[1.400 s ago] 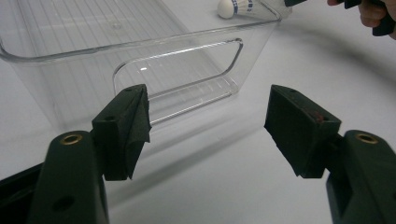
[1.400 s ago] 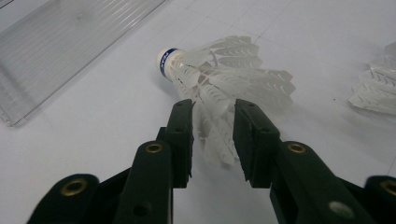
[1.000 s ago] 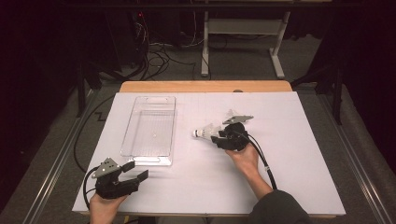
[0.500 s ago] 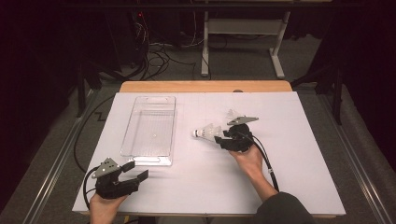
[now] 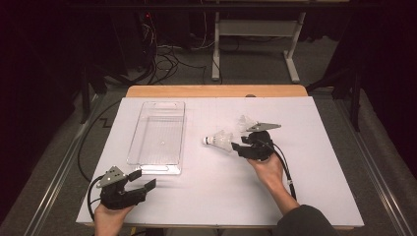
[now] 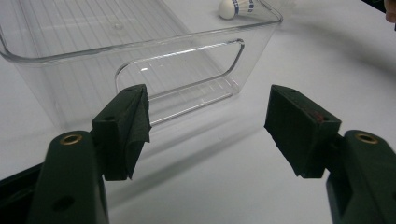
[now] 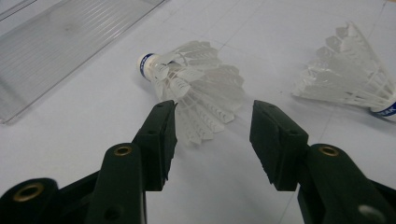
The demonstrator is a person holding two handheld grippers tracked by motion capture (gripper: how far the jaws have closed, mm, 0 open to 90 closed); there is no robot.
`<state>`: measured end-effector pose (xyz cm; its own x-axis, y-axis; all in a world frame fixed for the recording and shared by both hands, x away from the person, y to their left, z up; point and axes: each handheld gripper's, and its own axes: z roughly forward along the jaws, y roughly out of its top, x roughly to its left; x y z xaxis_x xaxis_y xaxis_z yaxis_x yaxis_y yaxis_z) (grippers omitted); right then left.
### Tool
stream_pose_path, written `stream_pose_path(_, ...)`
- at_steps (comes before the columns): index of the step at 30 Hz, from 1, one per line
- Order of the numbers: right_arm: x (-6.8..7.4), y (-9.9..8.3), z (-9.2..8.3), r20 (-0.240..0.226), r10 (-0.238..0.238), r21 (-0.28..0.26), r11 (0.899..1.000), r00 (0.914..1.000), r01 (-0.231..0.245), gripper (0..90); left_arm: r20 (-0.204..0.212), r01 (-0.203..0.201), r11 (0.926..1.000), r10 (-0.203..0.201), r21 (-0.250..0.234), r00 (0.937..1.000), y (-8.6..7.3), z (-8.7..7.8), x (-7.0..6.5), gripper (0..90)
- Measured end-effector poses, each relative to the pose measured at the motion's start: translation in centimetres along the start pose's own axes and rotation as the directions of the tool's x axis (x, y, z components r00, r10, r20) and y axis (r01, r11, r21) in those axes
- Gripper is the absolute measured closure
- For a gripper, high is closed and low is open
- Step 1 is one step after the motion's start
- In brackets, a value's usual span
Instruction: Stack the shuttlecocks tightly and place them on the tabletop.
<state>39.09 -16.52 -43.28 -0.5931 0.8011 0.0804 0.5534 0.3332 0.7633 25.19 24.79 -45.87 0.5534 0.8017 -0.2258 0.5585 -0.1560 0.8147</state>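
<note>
On the white table, beside the clear ribbed plastic bin, I am lining up my right gripper, whose jaws have just been opening, around the nearer white feathered shuttlecock, presumably to bin it; my left gripper is waiting open.

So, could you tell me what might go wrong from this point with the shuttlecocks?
1. The right gripper, whose jaws have just been opening, stands just behind the nearer shuttlecock's feather skirt; closing there could crush the feathers.
2. It lies loose on its side on the white table, so a nudge may roll it away.
3. The second shuttlecock lies close by, and a sweep could knock it.
</note>
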Motion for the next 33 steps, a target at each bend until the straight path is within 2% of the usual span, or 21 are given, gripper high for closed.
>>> stream_pose_path(9,-0.9,0.4,-0.7,0.048,-0.005,-0.010,1.000,0.9988,0.005,50.3,-0.001,0.000,1.0000,0.000,0.000,1.0000,0.0,0.0,0.0,31.5)
stream_pose_path(16,-1.5,1.0,-0.8,0.080,0.013,-0.017,1.000,0.9967,-0.012,50.1,-0.001,0.002,1.0000,-0.002,-0.001,1.0000,0.0,0.0,0.1,31.4)
stream_pose_path(19,-1.8,1.5,-1.0,0.110,0.008,-0.018,1.000,0.9939,-0.006,50.9,-0.001,0.003,1.0000,-0.003,-0.002,1.0000,0.0,0.0,0.1,31.5)
stream_pose_path(25,-2.6,2.4,-1.1,0.159,0.023,-0.007,1.000,0.9870,-0.023,51.2,-0.001,0.004,1.0000,-0.004,-0.003,1.0000,0.0,0.0,0.0,31.4)
stream_pose_path(33,-3.7,3.1,-0.3,0.192,0.044,0.012,0.999,0.9804,-0.047,51.3,-0.003,0.005,1.0000,-0.005,-0.004,1.0000,0.0,-0.1,0.1,31.4)
